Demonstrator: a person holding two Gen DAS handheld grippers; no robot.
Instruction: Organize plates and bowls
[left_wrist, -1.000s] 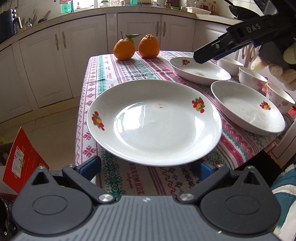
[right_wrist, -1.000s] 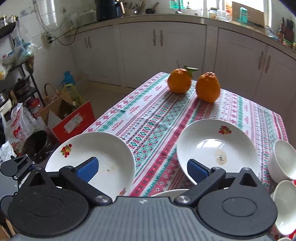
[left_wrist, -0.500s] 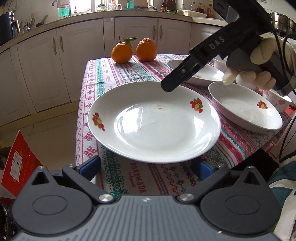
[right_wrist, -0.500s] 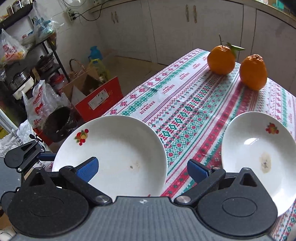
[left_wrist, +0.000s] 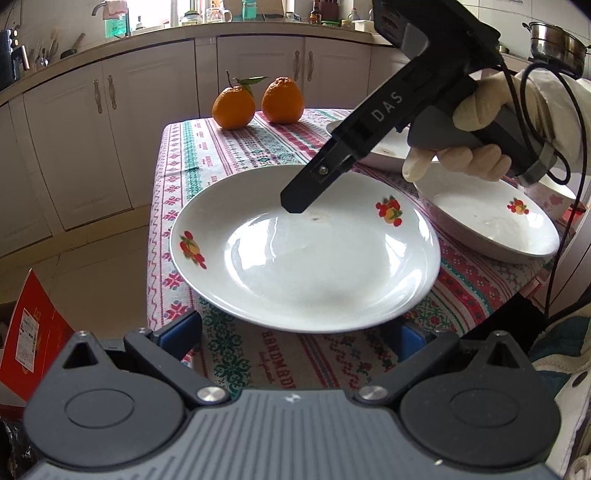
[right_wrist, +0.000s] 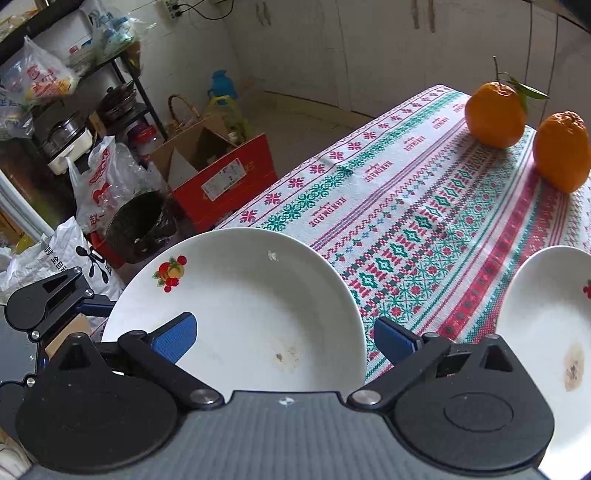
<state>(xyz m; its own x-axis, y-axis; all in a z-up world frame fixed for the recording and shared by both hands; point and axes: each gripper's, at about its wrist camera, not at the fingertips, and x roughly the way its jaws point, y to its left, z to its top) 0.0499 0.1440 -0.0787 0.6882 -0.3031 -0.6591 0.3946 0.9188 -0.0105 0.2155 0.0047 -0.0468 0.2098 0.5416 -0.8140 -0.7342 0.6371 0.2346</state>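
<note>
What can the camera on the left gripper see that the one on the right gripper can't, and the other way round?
Only the left wrist view shows the right gripper from outside, its gloved hand, a third plate and a pot on the counter. Only the right wrist view shows the red box, shelf rack and plastic bags on the floor. Both show the near plate, the two oranges, the tablecloth and the far plate.

Pretty lived-in kitchen: cream cabinets (left_wrist: 92, 155) wrap the walls under a cluttered counter (left_wrist: 155, 29), daylight coming in behind it. Tiled floor (left_wrist: 92, 266), a red cardboard box (right_wrist: 221, 177), and a metal shelf rack (right_wrist: 92, 92) stuffed with bags.
</note>
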